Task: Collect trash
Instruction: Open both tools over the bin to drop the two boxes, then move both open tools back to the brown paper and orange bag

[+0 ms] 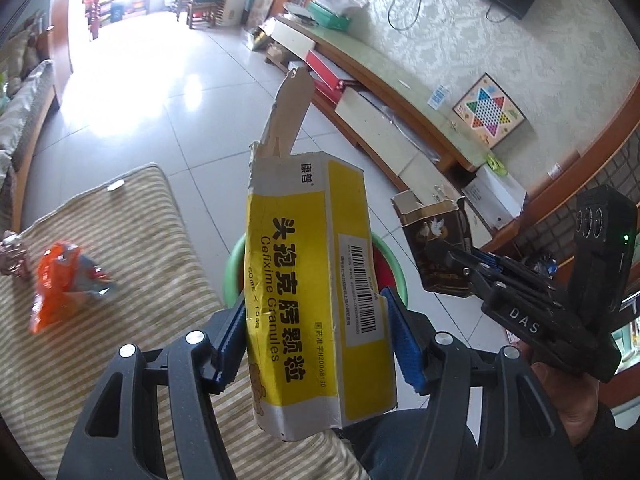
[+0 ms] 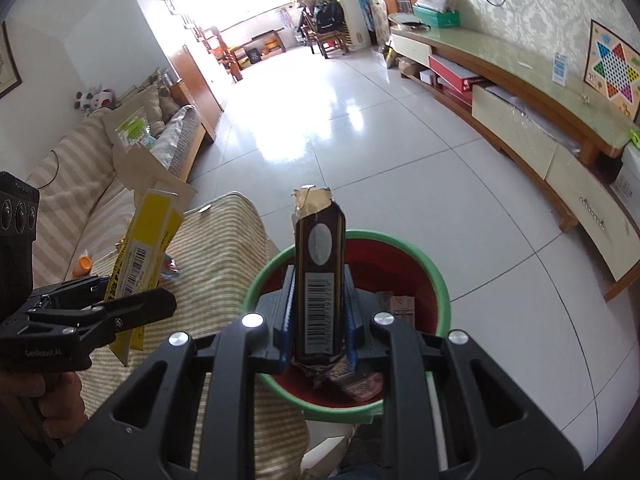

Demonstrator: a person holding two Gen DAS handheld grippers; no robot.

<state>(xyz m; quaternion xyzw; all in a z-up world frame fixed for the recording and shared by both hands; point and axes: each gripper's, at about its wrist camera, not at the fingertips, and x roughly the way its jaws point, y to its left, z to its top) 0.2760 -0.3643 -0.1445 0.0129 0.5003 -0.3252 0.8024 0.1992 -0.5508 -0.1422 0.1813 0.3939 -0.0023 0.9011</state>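
Observation:
A torn yellow medicine box [image 1: 304, 280] stands upright between the blue pads of my left gripper [image 1: 316, 320], which is shut on it. Behind the box shows the green rim of a red bin [image 1: 394, 264]. My right gripper [image 2: 319, 300] is shut on a slim dark brown box [image 2: 320, 248] with a barcode, held upright above the bin [image 2: 436, 276]. In the left wrist view the right gripper [image 1: 448, 254] and its dark box [image 1: 432, 232] hang right of the yellow box. Left of the bin, the right wrist view shows the left gripper [image 2: 132, 292] with the yellow box [image 2: 148, 232].
An orange wrapper [image 1: 60, 276] and a shiny crumpled one [image 1: 12, 256] lie on the striped sofa cushion [image 1: 132, 220]. Scraps of packaging [image 2: 396, 304] lie in the bin. A long low cabinet [image 2: 520, 92] runs along the right wall beyond the tiled floor [image 2: 360, 140].

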